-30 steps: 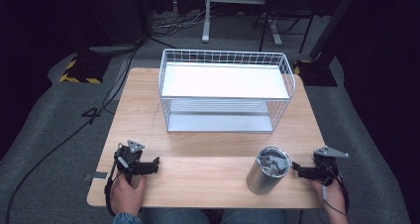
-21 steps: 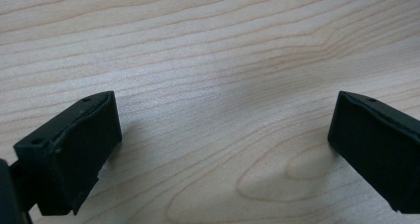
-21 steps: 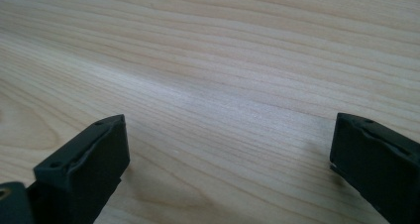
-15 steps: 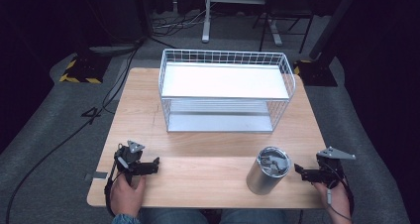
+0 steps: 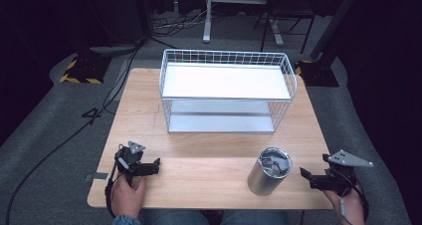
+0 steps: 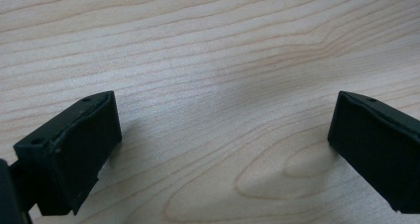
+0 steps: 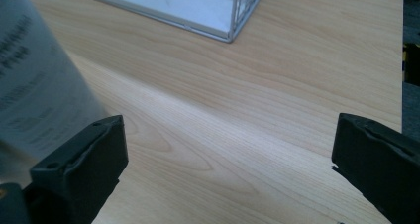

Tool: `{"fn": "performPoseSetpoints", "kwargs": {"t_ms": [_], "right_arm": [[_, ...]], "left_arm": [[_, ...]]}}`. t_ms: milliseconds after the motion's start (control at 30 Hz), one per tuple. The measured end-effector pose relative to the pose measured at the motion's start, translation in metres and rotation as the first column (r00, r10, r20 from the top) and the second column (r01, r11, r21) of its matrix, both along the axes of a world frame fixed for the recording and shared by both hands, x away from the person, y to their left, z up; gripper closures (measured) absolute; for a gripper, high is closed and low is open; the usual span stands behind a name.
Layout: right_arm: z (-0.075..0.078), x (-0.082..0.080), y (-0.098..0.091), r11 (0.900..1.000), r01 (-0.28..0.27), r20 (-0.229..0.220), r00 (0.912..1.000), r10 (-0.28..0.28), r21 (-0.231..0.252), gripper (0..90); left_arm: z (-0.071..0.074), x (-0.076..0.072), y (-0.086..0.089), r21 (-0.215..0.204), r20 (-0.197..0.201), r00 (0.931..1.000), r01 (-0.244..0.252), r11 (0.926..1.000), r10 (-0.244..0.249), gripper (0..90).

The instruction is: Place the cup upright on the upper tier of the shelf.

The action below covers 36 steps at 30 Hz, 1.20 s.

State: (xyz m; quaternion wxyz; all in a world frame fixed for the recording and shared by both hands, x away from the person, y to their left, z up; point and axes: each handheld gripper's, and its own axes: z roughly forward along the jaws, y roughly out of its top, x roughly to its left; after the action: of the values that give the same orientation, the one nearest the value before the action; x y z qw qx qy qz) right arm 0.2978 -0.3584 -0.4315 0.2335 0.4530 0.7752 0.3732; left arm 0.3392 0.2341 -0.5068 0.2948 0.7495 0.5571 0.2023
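Wooden boards make up the table point(image 5: 209, 165), and its pale grain is seen close up in both gripper views. Nearest the camera in the high view, two hands come in from the bottom edge. The left hand point(image 5: 127, 195) is wrapped around the left gripper point(image 5: 155, 165), which is laid low over the front left part of the table. In the left gripper view its two black jaws are spread wide apart, and bare wood is seen between them. The right hand point(image 5: 348, 205) is held just past the table's right edge, and the right gripper point(image 5: 304, 174) is pointed in toward the table. A grey three-cornered plate point(image 5: 349, 159) is carried on top of it. In the right gripper view its jaws are also spread wide, with nothing held between them.

Just to the left of the right gripper, a silver metal tumbler point(image 5: 268, 171) is stood upright near the front edge, not touched by either gripper. A lid is fitted on its top. In the right gripper view the tumbler point(image 7: 34, 85) is seen blurred at the left side.

Farther back, a white wire basket point(image 5: 226, 93) is set in the middle of the table. Behind the table, grey carpet point(image 5: 45, 135) and a black cable point(image 5: 54, 145) are seen on the floor.
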Motion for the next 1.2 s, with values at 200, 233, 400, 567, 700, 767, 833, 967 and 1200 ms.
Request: {"fn": "performPoseSetpoints", "kwargs": {"t_ms": [200, 233, 400, 567, 700, 767, 833, 967, 1200], "right_arm": [[0.011, -0.015, 0.005, 0.9981, -0.052, -0.002, 0.9987, 0.052, 0.034, 1.5], [0.013, -0.017, 0.007, 0.9973, -0.063, 0.0, 0.998, 0.063, 0.039, 1.4], [0.023, -0.027, 0.014, 0.991, -0.118, 0.008, 0.993, 0.118, 0.062, 1.4], [0.033, -0.038, 0.027, 0.9785, -0.194, 0.039, 0.9806, 0.192, 0.069, 1.4], [0.035, -0.042, 0.04, 0.9634, -0.257, 0.043, 0.9661, 0.255, 0.076, 1.4], [0.036, -0.043, 0.044, 0.9577, -0.278, 0.045, 0.9602, 0.276, 0.073, 1.3], [0.036, -0.044, 0.05, 0.9483, -0.306, 0.05, 0.9517, 0.303, 0.084, 1.3], [0.033, -0.042, 0.061, 0.9321, -0.352, 0.063, 0.9357, 0.347, 0.087, 0.6], [0.022, -0.029, 0.078, 0.9136, -0.391, 0.074, 0.9202, 0.384, 0.113, 0.0]], "left_arm": [[0.0, 0.0, 0.0, 0.0, 0.0, 1.0, 0.0, 1.0, 0.0, 0.5], [0.0, 0.0, 0.0, 0.0, 0.0, 1.0, 0.0, 1.0, 0.0, 0.5], [0.0, 0.0, 0.0, 0.0, 0.0, 1.0, 0.0, 1.0, 0.0, 0.5], [0.0, 0.0, 0.0, 0.0, 0.0, 1.0, 0.0, 1.0, 0.0, 0.5], [0.0, 0.0, 0.0, 0.0, 0.0, 1.0, 0.0, 1.0, 0.0, 0.5], [0.0, 0.0, 0.0, 0.0, 0.0, 1.0, 0.0, 1.0, 0.0, 0.5], [0.0, 0.0, 0.0, 0.0, 0.0, 1.0, 0.0, 1.0, 0.0, 0.5], [0.0, 0.0, 0.0, 0.0, 0.0, 1.0, 0.0, 1.0, 0.0, 0.5], [0.0, 0.0, 0.0, 0.0, 0.0, 1.0, 0.0, 1.0, 0.0, 0.5]]}}
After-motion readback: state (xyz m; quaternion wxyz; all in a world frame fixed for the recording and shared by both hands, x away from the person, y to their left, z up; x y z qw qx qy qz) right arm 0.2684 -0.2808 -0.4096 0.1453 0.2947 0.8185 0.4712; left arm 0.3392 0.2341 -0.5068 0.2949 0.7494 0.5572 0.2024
